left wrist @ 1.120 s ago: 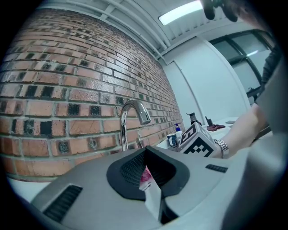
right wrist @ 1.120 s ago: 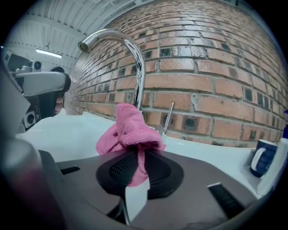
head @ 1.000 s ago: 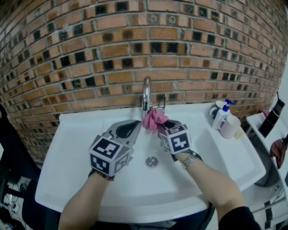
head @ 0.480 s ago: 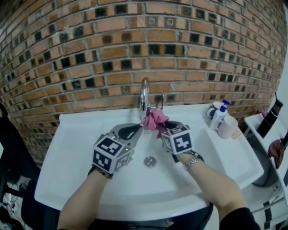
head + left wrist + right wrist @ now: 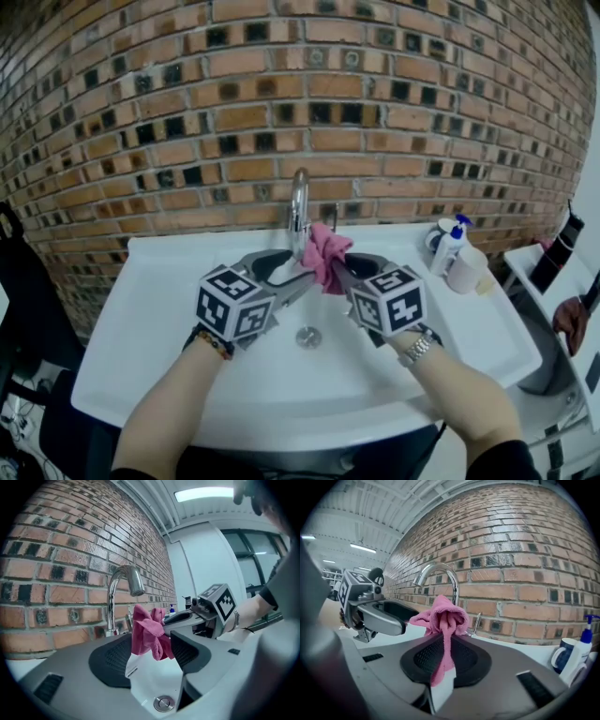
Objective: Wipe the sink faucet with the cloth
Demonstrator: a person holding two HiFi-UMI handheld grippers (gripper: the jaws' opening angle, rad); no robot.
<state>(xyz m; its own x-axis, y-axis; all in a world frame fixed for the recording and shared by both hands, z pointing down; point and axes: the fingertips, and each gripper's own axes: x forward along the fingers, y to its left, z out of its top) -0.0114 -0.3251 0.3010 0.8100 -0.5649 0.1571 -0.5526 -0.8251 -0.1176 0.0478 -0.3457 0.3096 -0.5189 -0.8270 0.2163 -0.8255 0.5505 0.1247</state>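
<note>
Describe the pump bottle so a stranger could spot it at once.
Start at the brick wall, drop to the white sink below it and go right of the faucet. Three containers stand close together there; the pump bottle is the tallest, white with a blue pump head, between a dark mug and a pale cup.

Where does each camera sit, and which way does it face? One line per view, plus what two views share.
Head view: on the head, looking down at the sink; forearms, left gripper and right gripper show.
Left gripper view: on that gripper, facing the faucet; its jaws have just been opening, the cloth seen between them, unpressed.
Right gripper view: on that gripper, facing the wall; its jaws pinch the cloth.
Shared by all: faucet, cloth.
</note>
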